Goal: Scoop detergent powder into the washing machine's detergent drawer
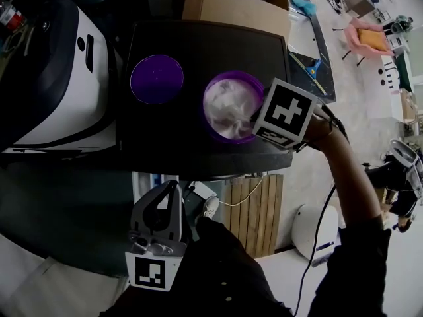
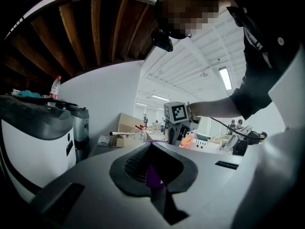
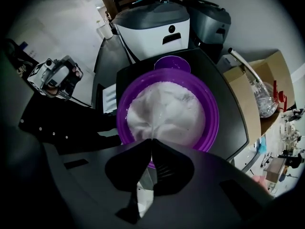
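Left gripper [image 2: 152, 147], held low, pinches a small purple piece [image 2: 153, 175]; right gripper [image 3: 151, 141], clamped on what seems a clear scoop [image 3: 156, 120], should dig deep into white powder [image 3: 181, 104] in the round purple bowl [image 3: 214, 118], lifting level.

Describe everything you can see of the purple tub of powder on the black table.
The purple tub is round, looks plastic, and stands upright and open on the black table, close to its near edge. Lumpy white powder nearly fills it. Its likely lid lies apart to the left. The right gripper hovers over it, shut on a faint clear piece, perhaps a scoop, reaching into the powder.
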Available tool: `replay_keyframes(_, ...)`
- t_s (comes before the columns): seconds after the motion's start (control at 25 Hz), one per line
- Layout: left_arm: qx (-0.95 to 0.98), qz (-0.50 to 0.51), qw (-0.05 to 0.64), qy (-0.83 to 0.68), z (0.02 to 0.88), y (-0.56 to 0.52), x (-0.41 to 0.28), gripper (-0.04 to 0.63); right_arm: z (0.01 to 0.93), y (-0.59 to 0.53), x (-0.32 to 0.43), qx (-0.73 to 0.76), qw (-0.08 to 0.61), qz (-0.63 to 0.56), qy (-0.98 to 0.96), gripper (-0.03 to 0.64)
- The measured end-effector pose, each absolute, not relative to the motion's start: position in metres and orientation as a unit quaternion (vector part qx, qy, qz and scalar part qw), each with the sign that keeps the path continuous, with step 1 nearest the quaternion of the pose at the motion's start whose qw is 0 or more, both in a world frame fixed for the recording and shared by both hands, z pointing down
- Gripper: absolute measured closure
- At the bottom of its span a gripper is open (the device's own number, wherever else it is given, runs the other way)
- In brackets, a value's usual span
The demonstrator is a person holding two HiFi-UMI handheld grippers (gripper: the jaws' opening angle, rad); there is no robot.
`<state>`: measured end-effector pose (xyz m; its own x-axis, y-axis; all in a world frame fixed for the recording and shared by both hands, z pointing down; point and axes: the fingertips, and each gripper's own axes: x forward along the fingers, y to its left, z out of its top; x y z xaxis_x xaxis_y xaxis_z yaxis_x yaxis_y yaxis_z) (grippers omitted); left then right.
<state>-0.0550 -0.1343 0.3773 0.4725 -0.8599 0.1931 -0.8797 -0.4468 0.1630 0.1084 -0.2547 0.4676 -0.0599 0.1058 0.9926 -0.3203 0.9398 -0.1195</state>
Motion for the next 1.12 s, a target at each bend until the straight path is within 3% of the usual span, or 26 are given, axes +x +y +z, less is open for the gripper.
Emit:
replay_keyframes(0.48,0.849,0.045,0.128,-0.511,0.383,-0.143,-0.059,0.580,0.474,-0.233,0.092,-0.005,0.630,0.296,-0.718,0.584)
replay_keyframes(1.12,0.851,0.042,0.123,-0.508,0.377,-0.149,-0.055,0.580,0.452,-0.231,0.088,-0.009,0.497,0.432,-0.753,0.584)
